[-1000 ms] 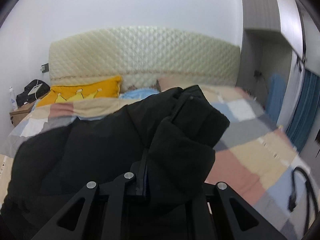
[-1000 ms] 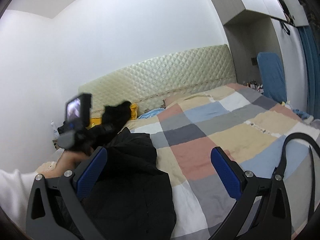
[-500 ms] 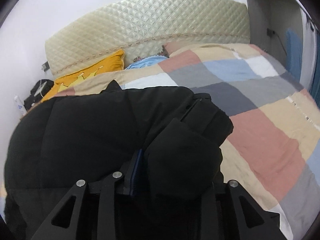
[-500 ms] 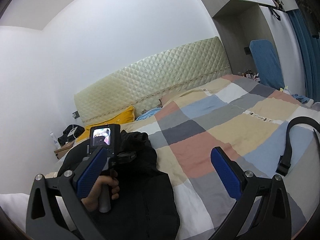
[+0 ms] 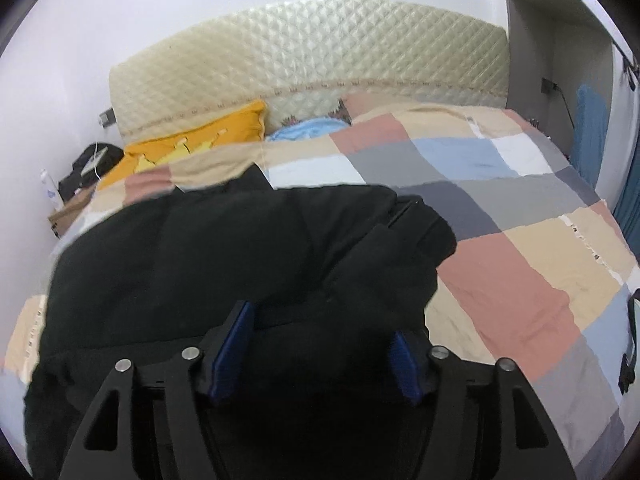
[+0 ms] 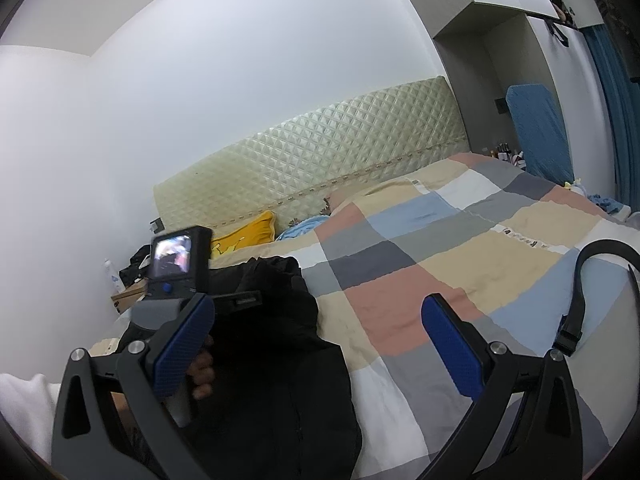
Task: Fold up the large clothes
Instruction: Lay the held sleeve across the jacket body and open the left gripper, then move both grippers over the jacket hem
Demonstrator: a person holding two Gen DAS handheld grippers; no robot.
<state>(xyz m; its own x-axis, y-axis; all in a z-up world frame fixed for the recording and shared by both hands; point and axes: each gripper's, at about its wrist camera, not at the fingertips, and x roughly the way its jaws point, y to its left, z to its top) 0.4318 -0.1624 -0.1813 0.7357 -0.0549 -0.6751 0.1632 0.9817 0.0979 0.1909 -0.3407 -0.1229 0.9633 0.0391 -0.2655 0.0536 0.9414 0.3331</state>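
Observation:
A big black padded jacket (image 5: 208, 264) lies bunched on the left side of the patchwork quilt (image 5: 520, 280). Its folded-over sleeve (image 5: 400, 256) rests on top of the body. My left gripper (image 5: 320, 354) points down at the jacket with its jaws opening. A hump of black cloth sits loosely between the blue pads (image 5: 236, 340), which stand apart from it. In the right wrist view a hand (image 6: 200, 368) holds the left gripper (image 6: 240, 300) over the jacket (image 6: 280, 380). My right gripper (image 6: 318, 346) hangs open above the jacket's edge, holding nothing.
A quilted cream headboard (image 5: 320, 52) backs the bed, with a yellow pillow (image 5: 192, 148) and a blue one (image 5: 308, 128) below it. A black strap (image 6: 580, 300) lies on the quilt at the right. A nightstand with a bottle (image 5: 50, 192) stands at the left.
The left gripper came down with the sleeve onto the jacket, and its jaws spread from shut on the cloth to wide apart. The right gripper stayed put.

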